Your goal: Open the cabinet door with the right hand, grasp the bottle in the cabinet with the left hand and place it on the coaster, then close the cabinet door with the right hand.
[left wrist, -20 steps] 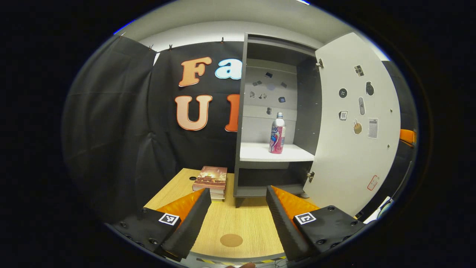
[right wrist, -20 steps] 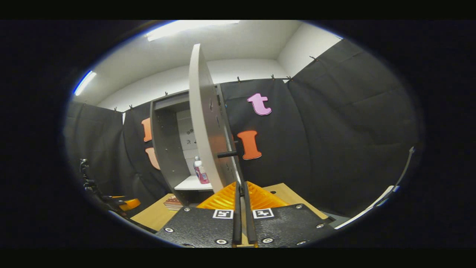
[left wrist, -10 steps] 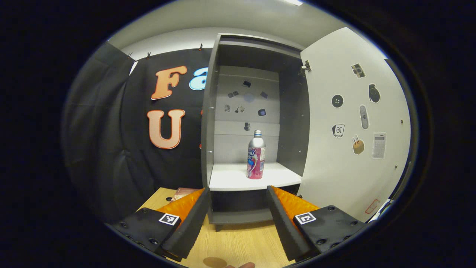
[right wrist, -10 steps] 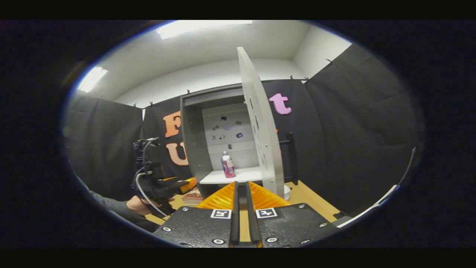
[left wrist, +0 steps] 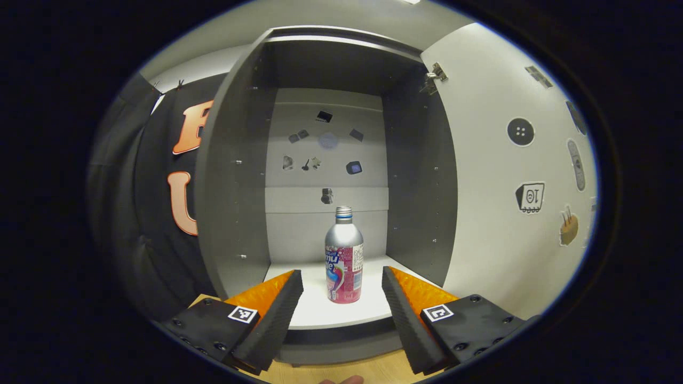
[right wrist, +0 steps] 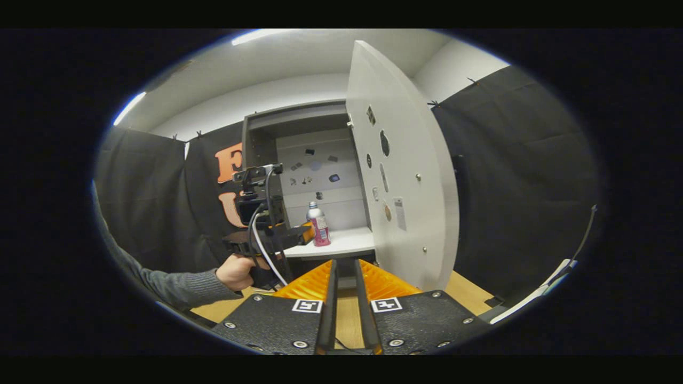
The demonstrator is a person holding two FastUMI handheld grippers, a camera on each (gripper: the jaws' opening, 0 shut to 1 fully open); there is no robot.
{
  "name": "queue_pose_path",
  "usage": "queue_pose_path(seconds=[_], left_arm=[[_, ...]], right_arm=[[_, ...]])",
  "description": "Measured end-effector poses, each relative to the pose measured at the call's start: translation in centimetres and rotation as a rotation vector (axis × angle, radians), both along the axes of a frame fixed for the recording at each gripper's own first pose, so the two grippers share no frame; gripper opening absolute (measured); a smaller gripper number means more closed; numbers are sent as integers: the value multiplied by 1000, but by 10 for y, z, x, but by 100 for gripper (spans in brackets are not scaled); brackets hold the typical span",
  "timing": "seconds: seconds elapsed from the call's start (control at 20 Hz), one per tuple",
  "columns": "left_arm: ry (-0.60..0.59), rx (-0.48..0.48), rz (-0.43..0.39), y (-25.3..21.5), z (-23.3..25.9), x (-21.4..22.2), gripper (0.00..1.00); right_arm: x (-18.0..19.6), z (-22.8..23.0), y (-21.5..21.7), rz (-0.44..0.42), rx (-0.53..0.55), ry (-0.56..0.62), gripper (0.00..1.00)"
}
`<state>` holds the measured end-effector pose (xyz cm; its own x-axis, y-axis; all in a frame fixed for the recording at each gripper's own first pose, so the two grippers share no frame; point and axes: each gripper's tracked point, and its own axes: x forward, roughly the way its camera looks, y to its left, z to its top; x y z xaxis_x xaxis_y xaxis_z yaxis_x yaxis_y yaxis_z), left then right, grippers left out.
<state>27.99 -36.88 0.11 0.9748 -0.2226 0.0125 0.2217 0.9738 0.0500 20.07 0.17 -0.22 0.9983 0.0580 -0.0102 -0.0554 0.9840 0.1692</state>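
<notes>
We saw the bottle upright on the cabinet shelf, left gripper spread before it; right gripper stood slightly parted, empty

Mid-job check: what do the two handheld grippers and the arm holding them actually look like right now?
The left gripper has two black wedge fingers with ribbed orange backs, on black bolted bases bearing square black-and-white markers. From the right gripper view it is a black handheld unit with a camera on top and a white cable, gripped by a hand in a grey knit sleeve. The right gripper matches: orange ribbed fingers, black bases, two markers.
</notes>
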Motion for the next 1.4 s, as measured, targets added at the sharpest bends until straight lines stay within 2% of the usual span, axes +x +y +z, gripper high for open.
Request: queue_pose_path(seconds=[0.1,0.2,0.3,0.35,0.45,0.65,0.7,0.75,0.8,0.85,1.0,1.15,1.25,1.4], left_arm=[[2,9,-9,-9,-5,29,96],[-2,15,-17,-14,-10,55,94],[7,11,-23,-17,-15,76,99],[12,7,-25,-19,-17,86,96],[16,2,-28,-22,-20,104,94],[10,24,-26,-28,-20,124,96],[8,29,-21,-27,-20,121,91],[3,30,-24,-27,-19,119,85],[-6,25,-28,-28,-15,115,85],[-12,21,-29,-27,-12,109,85],[-34,14,-36,-20,0,77,85],[-75,43,-8,-3,7,37,84],[-89,69,6,8,5,6,86],[-83,92,29,26,-10,-44,84]], right_arm=[[13,-8,5,-10,8,37,19],[25,-14,7,-35,0,66,19],[32,-21,7,-57,-5,90,19],[35,-24,8,-62,-5,108,19],[39,-33,13,-62,-9,139,19],[45,-40,7,-91,10,174,19],[45,-42,6,-97,14,180,12],[44,-42,5,-96,14,181,20],[44,-42,4,-97,10,183,12],[42,-41,2,-98,6,180,21],[31,-39,-2,-86,-1,187,22],[17,-37,-3,-54,-2,181,22],[0,-43,-1,-32,2,192,22],[-26,-48,1,6,4,202,22]])
